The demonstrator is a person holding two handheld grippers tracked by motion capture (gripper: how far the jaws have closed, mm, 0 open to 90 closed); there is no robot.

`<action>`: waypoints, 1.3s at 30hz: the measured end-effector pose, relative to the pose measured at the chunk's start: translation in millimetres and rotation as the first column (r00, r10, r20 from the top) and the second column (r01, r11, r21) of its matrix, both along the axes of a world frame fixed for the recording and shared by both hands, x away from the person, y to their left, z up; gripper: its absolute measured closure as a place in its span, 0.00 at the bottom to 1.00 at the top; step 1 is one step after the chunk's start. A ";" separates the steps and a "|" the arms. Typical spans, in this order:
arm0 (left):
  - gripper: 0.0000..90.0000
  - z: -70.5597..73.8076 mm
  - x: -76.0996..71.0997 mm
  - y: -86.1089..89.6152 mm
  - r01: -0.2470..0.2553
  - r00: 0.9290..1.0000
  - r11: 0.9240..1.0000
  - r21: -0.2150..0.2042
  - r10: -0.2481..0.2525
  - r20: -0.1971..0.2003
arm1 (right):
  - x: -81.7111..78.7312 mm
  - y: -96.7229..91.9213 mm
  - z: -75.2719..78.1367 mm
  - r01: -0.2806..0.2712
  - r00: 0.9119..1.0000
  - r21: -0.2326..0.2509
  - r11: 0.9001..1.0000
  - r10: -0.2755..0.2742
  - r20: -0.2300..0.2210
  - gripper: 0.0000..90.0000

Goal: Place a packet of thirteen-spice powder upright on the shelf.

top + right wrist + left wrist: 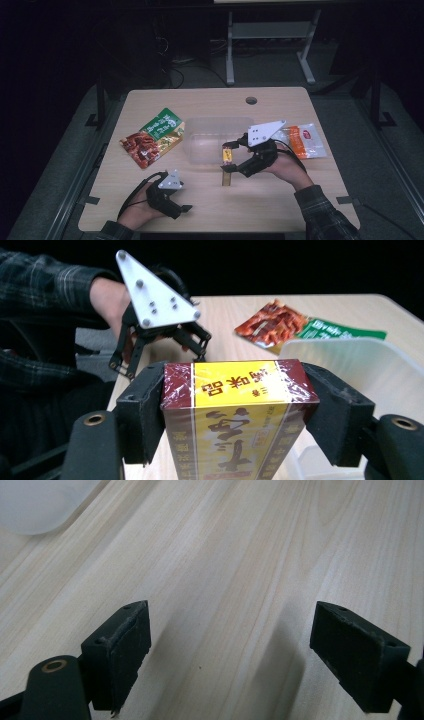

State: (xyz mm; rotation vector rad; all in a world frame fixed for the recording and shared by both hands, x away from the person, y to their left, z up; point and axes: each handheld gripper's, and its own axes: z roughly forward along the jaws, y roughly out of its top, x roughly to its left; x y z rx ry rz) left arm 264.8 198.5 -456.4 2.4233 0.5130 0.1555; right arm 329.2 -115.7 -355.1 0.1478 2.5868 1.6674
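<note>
My right gripper point(228, 157) is shut on a long maroon and yellow box point(227, 154), which stands upright just in front of the clear plastic container point(215, 137). In the right gripper view both black jaws press the box point(240, 410) near its top end. The box's lower end point(227, 180) hangs close to the tabletop; contact is unclear. My left gripper point(184, 201) rests at the front left of the table, open with nothing in it. In its own view the left gripper point(230, 650) has its jaws wide apart over bare wood.
A green and red snack bag point(152, 137) lies left of the container. An orange and white packet point(306, 141) lies to the right of my right hand. The table point(280, 200) has a cable hole point(251, 100) at the back. Dark floor and a desk frame lie beyond.
</note>
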 end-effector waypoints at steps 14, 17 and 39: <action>0.18 -1.0 0.2 0.4 -0.004 1.000 1.000 -0.009 0.004 -0.004 | 26.2 4.7 17.8 -0.011 1.000 -0.009 1.000 0.011 0.027 0.34; 0.18 -0.7 0.7 0.9 0.002 1.000 1.000 -0.004 -0.002 -0.004 | 31.6 5.5 20.1 -0.009 1.000 -0.006 1.000 0.009 0.022 0.34; 0.18 -2.1 0.2 -1.6 0.008 1.000 1.000 -0.011 -0.008 -0.019 | 88.2 5.5 17.1 0.045 0.999 0.003 0.999 -0.045 0.017 0.34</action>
